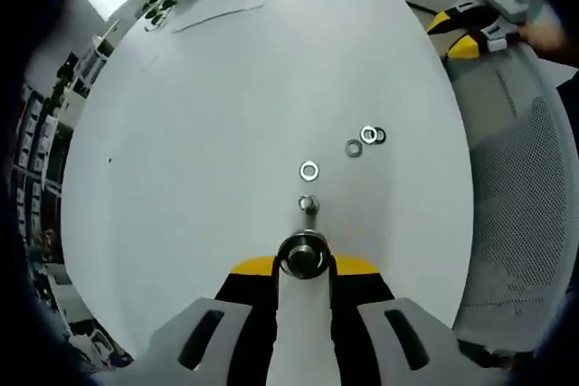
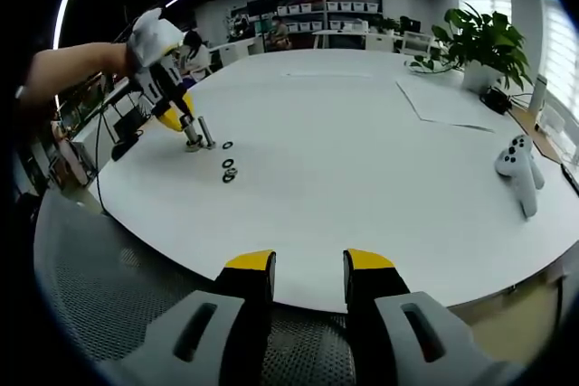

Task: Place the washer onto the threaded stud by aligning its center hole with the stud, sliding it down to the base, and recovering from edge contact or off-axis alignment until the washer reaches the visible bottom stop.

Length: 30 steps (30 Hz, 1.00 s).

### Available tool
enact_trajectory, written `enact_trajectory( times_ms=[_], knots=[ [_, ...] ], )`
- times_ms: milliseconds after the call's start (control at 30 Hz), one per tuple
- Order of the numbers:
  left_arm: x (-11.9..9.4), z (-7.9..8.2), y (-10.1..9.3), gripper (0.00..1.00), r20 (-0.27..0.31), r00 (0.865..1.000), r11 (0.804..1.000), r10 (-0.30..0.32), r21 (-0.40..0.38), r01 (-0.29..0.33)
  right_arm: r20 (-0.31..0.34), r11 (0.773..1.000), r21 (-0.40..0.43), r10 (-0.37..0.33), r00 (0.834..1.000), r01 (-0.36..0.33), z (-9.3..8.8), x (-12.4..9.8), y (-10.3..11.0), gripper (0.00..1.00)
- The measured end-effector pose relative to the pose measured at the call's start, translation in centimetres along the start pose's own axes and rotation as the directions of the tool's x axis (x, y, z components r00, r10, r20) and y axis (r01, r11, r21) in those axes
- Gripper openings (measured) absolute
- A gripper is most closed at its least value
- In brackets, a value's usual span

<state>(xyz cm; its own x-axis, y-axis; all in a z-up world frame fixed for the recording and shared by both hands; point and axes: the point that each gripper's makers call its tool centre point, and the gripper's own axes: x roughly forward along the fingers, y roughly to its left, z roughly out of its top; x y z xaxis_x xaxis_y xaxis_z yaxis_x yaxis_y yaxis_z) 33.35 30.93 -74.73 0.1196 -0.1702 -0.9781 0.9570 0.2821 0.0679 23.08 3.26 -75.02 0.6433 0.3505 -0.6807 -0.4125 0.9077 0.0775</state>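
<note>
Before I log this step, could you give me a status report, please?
Left gripper shut on stud. Right gripper open. Washers loose on table.

Each claw (image 2: 308,268) has grey fingers (image 2: 246,300) with yellow-capped black tips.

White table (image 1: 208,133) bearing washers (image 1: 309,170), papers (image 2: 443,101).
</note>
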Motion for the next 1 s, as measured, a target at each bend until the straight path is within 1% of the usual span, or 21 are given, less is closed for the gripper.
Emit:
enact_trajectory(
  times_ms=[33, 167, 433, 667, 700, 733, 800, 867, 900, 967, 1000],
  knots=[
    [0.1, -0.2, -0.1, 0.19, -0.017, 1.0, 1.0, -0.012, 0.0, 0.012, 0.0, 1.0, 0.0, 0.0, 1.0, 0.0, 0.0, 0.0, 0.0, 0.33],
    [1.1, -0.4, -0.1, 0.19, -0.038, 0.999, 1.0, -0.026, 0.005, 0.027, 0.001, 1.0, 0.001, -0.001, 1.0, 0.001, 0.0, 0.0, 0.0, 0.33],
    [2.6, -0.7, -0.3, 0.19, -0.056, 0.998, 0.999, -0.04, -0.002, 0.04, 0.003, 1.0, 0.002, -0.003, 1.0, 0.003, 0.0, 0.0, 0.0, 0.33],
    [3.1, -0.9, -0.3, 0.19, -0.058, 0.998, 0.999, -0.034, -0.012, 0.033, 0.002, 1.0, 0.001, -0.002, 1.0, 0.002, 0.0, 0.0, 0.0, 0.33],
    [3.2, -0.9, -0.2, 0.19, -0.054, 0.998, 1.0, -0.025, -0.014, 0.024, 0.001, 1.0, 0.001, -0.002, 1.0, 0.002, 0.0, 0.0, 0.0, 0.33],
    [3.3, -0.7, -0.2, 0.2, -0.038, 0.999, 0.999, -0.027, -0.02, 0.026, 0.001, 1.0, 0.001, -0.002, 1.0, 0.002, 0.0, 0.0, 0.0, 0.33],
    [3.2, -0.8, -0.3, 0.2, -0.03, 0.999, 0.999, -0.025, -0.031, 0.024, 0.0, 1.0, 0.0, -0.001, 1.0, 0.001, 0.0, 0.0, 0.0, 0.33],
    [2.9, -0.9, -0.3, 0.21, -0.013, 1.0, 1.0, -0.011, -0.022, 0.011, -0.001, 1.0, 0.0, -0.001, 1.0, 0.001, 0.0, 0.0, 0.0, 0.33],
    [2.7, -0.9, -0.3, 0.23, -0.008, 1.0, 1.0, -0.006, -0.025, 0.006, -0.002, 1.0, -0.001, 0.0, 1.0, 0.0, 0.0, 0.0, 0.0, 0.33],
    [2.3, -0.9, 0.1, 0.28, 0.019, 0.999, 0.998, 0.027, -0.065, -0.025, -0.003, 1.0, -0.001, 0.001, 1.0, -0.001, 0.0, 0.0, 0.0, 0.33],
    [2.0, -0.9, 0.2, 0.3, 0.032, 0.999, 0.997, 0.035, -0.065, -0.033, -0.003, 1.0, -0.002, 0.002, 1.0, -0.002, -0.1, 0.0, 0.1, 0.33]
  ],
)
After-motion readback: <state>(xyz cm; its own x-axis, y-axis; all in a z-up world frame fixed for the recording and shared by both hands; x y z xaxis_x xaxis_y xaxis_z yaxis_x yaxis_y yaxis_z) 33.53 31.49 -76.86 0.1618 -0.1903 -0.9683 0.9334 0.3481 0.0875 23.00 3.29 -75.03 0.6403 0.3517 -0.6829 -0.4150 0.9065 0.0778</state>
